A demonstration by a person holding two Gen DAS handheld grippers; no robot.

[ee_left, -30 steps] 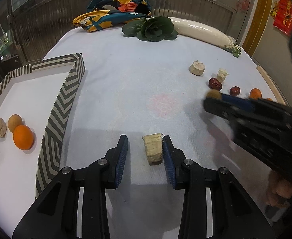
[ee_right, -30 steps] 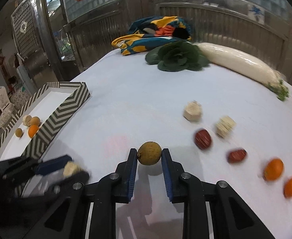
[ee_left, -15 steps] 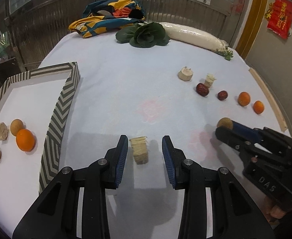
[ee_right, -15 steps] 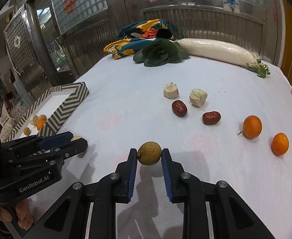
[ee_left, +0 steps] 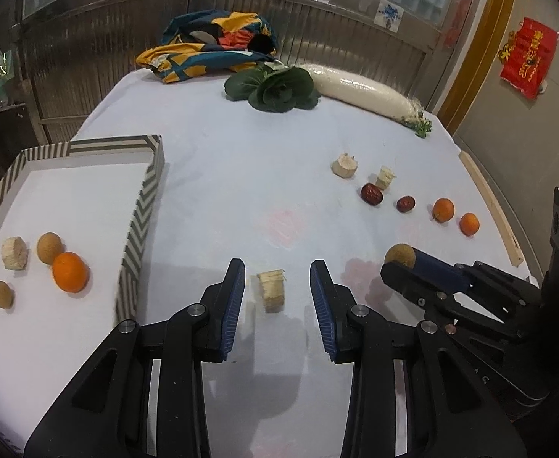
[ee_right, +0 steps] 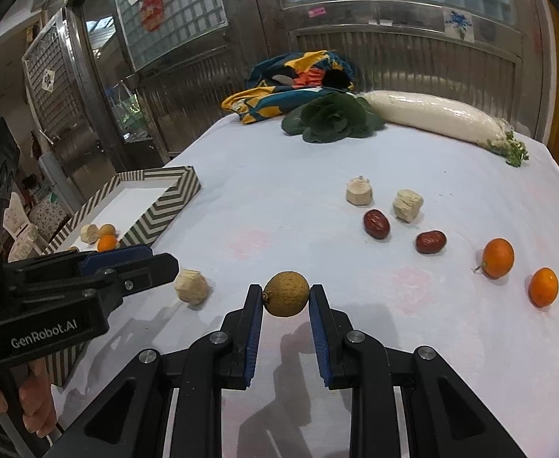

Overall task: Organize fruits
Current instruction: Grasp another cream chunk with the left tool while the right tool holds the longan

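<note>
Nearest, the right gripper (ee_right: 285, 301) is clamped on a brown round fruit (ee_right: 286, 299), held clear of the white tablecloth (ee_right: 279, 206) – the carrying step, by the look of it – while the left gripper (ee_left: 277, 292) hangs with jaws apart over a pale cut chunk (ee_left: 272, 290) lying loose on the cloth between them, untouched. Next, I judge, the fruit goes left to the striped tray (ee_left: 142, 206), where an orange (ee_left: 70, 271) and other pieces lie; further off, two dates (ee_right: 376, 223) and two oranges (ee_right: 498, 258) wait
</note>
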